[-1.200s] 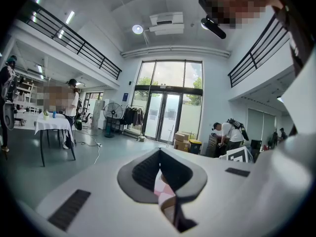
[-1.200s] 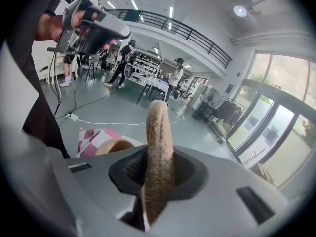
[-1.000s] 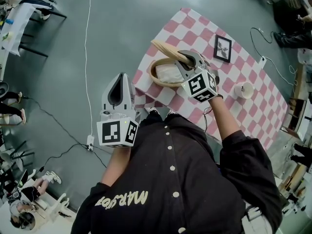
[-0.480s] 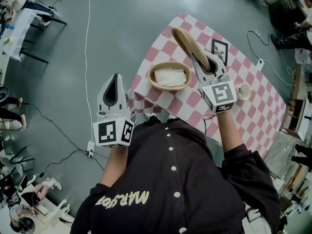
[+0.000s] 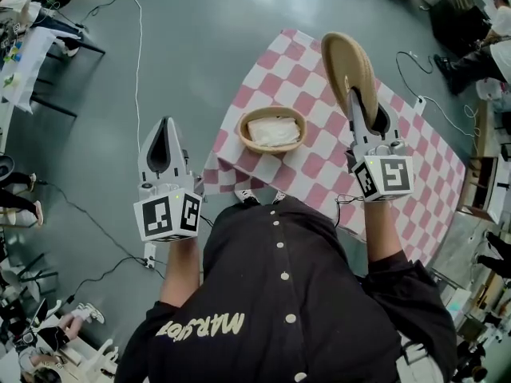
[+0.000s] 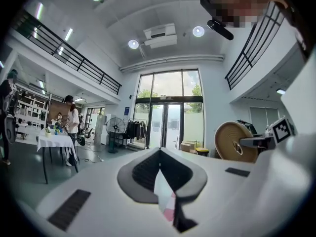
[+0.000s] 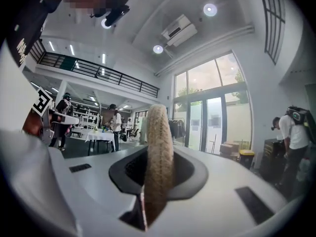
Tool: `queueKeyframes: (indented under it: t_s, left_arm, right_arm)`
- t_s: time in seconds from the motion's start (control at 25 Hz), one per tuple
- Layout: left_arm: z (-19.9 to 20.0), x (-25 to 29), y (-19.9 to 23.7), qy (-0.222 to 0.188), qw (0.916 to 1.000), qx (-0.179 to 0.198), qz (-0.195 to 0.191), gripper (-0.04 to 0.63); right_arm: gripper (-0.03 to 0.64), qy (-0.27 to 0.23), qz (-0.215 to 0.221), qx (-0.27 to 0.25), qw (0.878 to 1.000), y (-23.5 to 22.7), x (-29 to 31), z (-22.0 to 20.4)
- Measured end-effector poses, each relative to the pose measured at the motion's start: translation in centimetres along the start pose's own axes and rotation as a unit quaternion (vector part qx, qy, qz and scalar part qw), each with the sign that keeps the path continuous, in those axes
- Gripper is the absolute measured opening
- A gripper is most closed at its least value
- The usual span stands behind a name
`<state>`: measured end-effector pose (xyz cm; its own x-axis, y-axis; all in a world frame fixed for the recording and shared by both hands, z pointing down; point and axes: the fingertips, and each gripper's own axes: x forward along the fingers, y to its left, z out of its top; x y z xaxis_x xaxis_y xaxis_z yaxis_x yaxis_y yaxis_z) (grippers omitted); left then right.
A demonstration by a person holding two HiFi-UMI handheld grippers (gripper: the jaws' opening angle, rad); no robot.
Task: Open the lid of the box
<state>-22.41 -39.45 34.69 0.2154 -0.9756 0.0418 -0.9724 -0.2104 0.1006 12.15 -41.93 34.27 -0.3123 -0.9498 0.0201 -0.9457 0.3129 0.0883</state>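
Note:
The box (image 5: pixel 273 129) is a round woven basket on the pink-and-white checked table (image 5: pixel 319 166), uncovered, with a white cloth inside. My right gripper (image 5: pixel 361 102) is shut on the woven lid (image 5: pixel 348 69), which it holds on edge, high and to the right of the box. In the right gripper view the lid (image 7: pixel 158 157) stands edge-on between the jaws of the right gripper (image 7: pixel 157 181). My left gripper (image 5: pixel 165 130) hangs over the floor left of the table, shut and empty. The left gripper view shows the left gripper (image 6: pixel 159 169) and the lid (image 6: pixel 236 142) at right.
A cable (image 5: pixel 137 70) runs across the grey floor left of the table. Ahead of the left gripper stand a white-clothed table (image 6: pixel 54 141) with a person beside it and a fan (image 6: pixel 115 127). Another person (image 7: pixel 291 132) stands at the right.
My right gripper has carried the lid up and to the right, off the box, turning it on edge. The left gripper has risen a little.

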Motion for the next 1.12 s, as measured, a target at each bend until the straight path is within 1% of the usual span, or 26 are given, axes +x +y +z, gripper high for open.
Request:
queueKeyframes:
  t_s: [0.12, 0.32, 0.48, 0.6, 0.88, 1.04, 1.12]
  left_arm:
    - [1.1, -0.1, 0.7, -0.012, 0.9999, 0.0, 0.005, 0.009]
    - [2.5, -0.7, 1.6, -0.031, 0.9995, 0.004, 0.011, 0.009]
    - [3.5, -1.4, 2.2, -0.042, 0.9987, 0.025, 0.012, 0.009]
    - [4.3, -2.0, 2.9, -0.048, 0.9982, 0.03, 0.022, 0.009]
    - [5.7, -3.4, 3.9, -0.058, 0.9977, 0.016, 0.031, 0.009]
    - [6.1, -3.9, 4.9, -0.07, 0.996, 0.024, 0.049, 0.009]
    - [5.8, -4.1, 5.2, -0.067, 0.996, 0.027, 0.053, 0.009]
  right_arm:
    - [0.067, -0.018, -0.033, 0.014, 0.999, -1.4, -1.4, 1.0]
    - [0.067, -0.042, -0.071, 0.028, 0.996, -3.1, -3.7, 2.5]
    - [0.067, -0.066, -0.102, 0.041, 0.992, -4.8, -5.9, 4.0]
    - [0.068, -0.075, -0.122, 0.043, 0.989, -6.1, -7.3, 5.0]
    - [0.071, -0.092, -0.144, 0.038, 0.985, -7.8, -9.5, 6.0]
    - [0.072, -0.098, -0.16, 0.039, 0.981, -8.6, -10.1, 6.4]
    - [0.072, -0.099, -0.161, 0.04, 0.981, -8.7, -10.2, 6.3]
